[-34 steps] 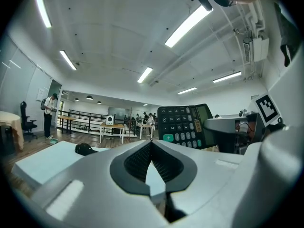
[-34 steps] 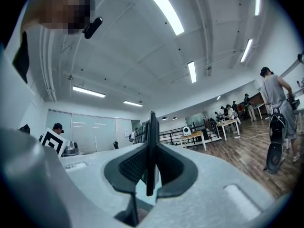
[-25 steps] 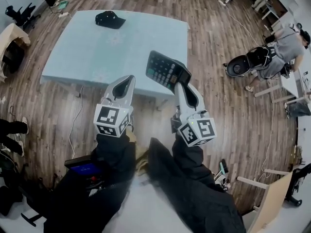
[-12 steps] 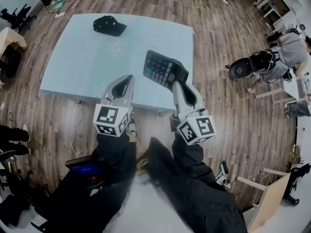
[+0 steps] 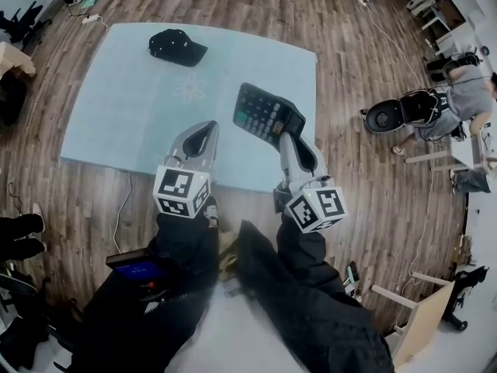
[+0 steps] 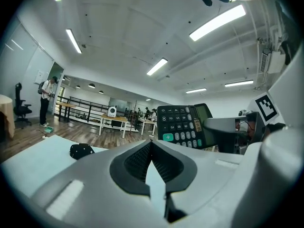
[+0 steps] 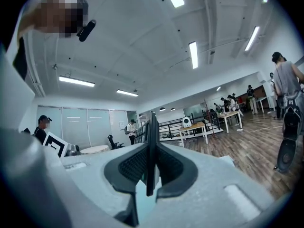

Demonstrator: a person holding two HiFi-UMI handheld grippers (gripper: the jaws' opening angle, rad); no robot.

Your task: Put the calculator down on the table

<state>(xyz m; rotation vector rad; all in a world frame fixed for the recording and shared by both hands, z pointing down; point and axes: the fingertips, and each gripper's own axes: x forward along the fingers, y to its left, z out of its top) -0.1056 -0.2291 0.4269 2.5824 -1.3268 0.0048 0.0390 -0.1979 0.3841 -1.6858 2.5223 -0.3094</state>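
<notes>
Counter (image 5: 132, 99), pale blue, spread across the upper middle of the head view, with plenty of bare top to aim for; best to carry on a little further up the frame, well in from the near edge and the right-hand edge, before lowering. Right hand-held gripper (image 5: 286, 137), just right of centre, clamped narrow on the lower end of the calculator (image 5: 268, 115), seen edge-on between the pads in the right gripper view (image 7: 151, 146). Left hand-held gripper (image 5: 203, 127), left of centre, closed tip to tip on nothing (image 6: 152, 148); better kept aside, out of the landing spot. Calculator held off the surface and tilted, keys towards the upper left, over the counter's lower right part: level it keys-up, bring the back down flat, and let go only once resting, to avoid a drop or a slide. Black cap (image 5: 177, 47), upper left of the counter, well apart and no obstacle. Against the frame a second earlier: counter drawn lower in the frame, calculator now over its top instead of hanging at the near edge, same grip on the same end, left jaws unchanged.
</notes>
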